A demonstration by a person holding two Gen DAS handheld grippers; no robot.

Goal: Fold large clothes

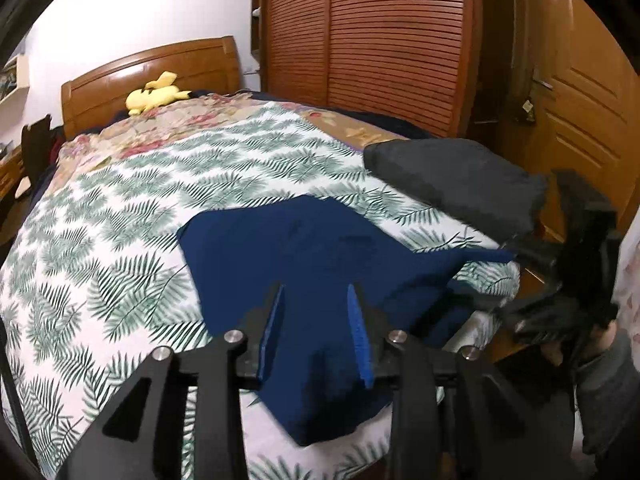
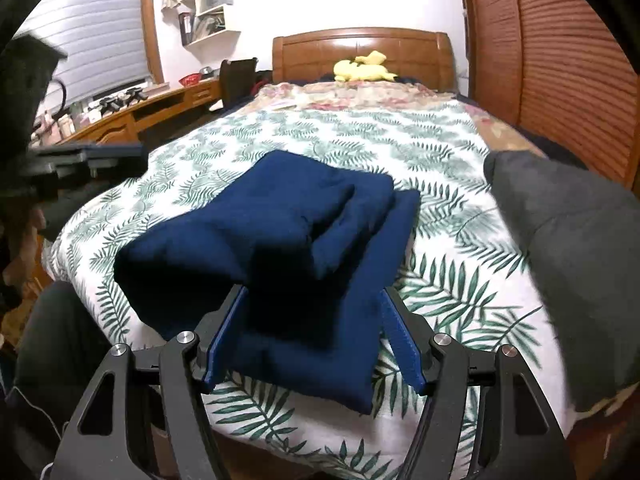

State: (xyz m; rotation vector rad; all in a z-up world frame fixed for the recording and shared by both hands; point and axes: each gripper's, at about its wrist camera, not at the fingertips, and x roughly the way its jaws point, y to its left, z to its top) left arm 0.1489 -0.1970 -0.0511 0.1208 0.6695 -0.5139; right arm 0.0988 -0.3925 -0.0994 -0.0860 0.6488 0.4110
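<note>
The navy garment [image 2: 304, 236] lies folded into a thick bundle on the leaf-print bedspread [image 2: 452, 288], in the lower middle of the right wrist view, near the foot edge of the bed. We see its long axis running from the lower middle of that frame up toward the headboard [image 2: 362, 50], with a narrower folded strip along its right side.

Our right gripper [image 2: 314, 334] sits at the bundle's near end with both blue pads [image 2: 402, 354] standing wide apart, one on either side of the cloth. They do not look pressed on it, so we judge nothing is held.

In the left wrist view the same garment [image 1: 304, 256] fills the centre, and the left gripper [image 1: 316, 330] hovers over its near edge, fingers partly apart with dark cloth showing between them but no pinch visible.

The right gripper looks the nearer of the two to the bundle's short end, so we judge any further fold or lift would run along that long axis, away from us.

A grey folded garment [image 2: 568, 248] rests at the right of the frame, apart from the navy one.
</note>
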